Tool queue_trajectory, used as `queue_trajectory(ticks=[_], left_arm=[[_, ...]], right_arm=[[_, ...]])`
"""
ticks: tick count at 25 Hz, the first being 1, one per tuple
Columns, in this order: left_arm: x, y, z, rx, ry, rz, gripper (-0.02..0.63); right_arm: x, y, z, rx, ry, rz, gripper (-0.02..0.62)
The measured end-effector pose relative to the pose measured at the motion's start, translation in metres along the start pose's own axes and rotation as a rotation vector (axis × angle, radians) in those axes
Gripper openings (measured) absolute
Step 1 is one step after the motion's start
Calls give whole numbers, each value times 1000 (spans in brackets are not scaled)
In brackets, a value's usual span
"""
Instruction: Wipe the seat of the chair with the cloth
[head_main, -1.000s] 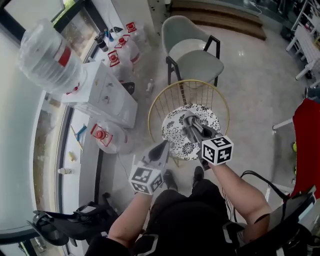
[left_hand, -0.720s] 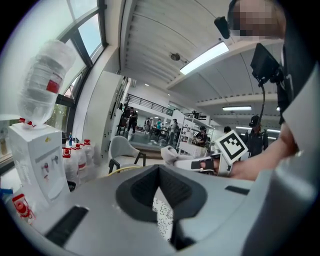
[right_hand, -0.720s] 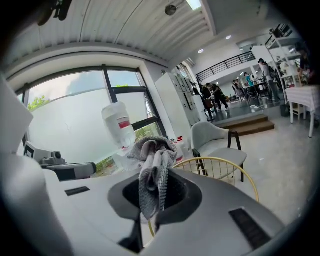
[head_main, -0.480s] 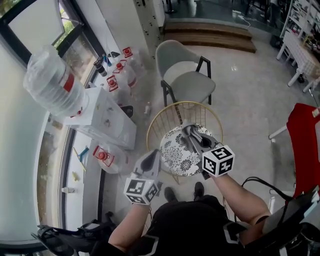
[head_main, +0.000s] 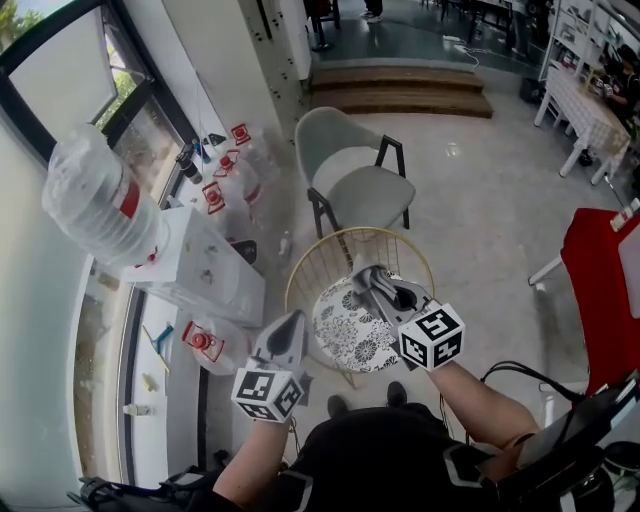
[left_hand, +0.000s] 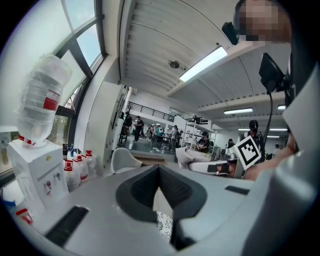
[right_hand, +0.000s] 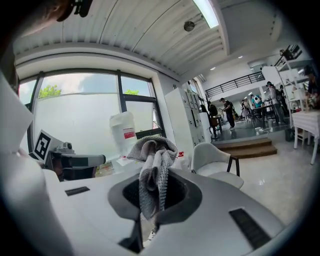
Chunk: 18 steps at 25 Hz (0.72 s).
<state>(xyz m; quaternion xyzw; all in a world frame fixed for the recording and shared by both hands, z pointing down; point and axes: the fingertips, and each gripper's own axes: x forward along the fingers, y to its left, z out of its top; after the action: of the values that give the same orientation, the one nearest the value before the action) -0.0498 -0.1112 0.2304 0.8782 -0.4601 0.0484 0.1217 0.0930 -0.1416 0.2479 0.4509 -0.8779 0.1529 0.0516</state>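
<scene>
Right gripper (head_main: 368, 275), centre frame, pinches the grey cloth (right_hand: 152, 170) over the chair (head_main: 325, 252), hiding part of its patterned seat (head_main: 345, 338). Left gripper (head_main: 293, 322), lower left, is closed and empty. Pale glossy floor (head_main: 480, 200); window (head_main: 70, 90) upper left.

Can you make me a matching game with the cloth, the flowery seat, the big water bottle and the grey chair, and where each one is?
Things:
1. grey knitted cloth
2. round black-and-white flowery seat
3. big clear water bottle
4. pale grey armchair

Places:
A. upside down on the white dispenser box
B. on the floor beyond the flowery seat
C. pinched in the right hand-held gripper
D. ringed by a gold wire backrest

Pairs: 1-C, 2-D, 3-A, 4-B.
</scene>
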Motion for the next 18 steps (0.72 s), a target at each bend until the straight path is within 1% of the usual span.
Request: queue_trajectory(ticks=[3,7,11,14,16,18], left_arm=[[6,1,5,3,-10,4,6],[4,-3,15,-12,-33,7,6],[-1,-17,27,31,-64,2,6],[-2,-16,36,24,-79,2,6],[-1,-17,39,24,-84,6,6],[-2,-19,43,34,-92,10,6]], right_arm=[[-5,0,6,-42,-6,-3,21],[-15,1,14,-58,-27,-16,21],[-32,2,23,-72,-69,-40,21],[-31,3,30,-72,-90,-40,21],[-34,1,34,-77,-101,-58,21],[-40,-5,38,-84,-122,-95,21]])
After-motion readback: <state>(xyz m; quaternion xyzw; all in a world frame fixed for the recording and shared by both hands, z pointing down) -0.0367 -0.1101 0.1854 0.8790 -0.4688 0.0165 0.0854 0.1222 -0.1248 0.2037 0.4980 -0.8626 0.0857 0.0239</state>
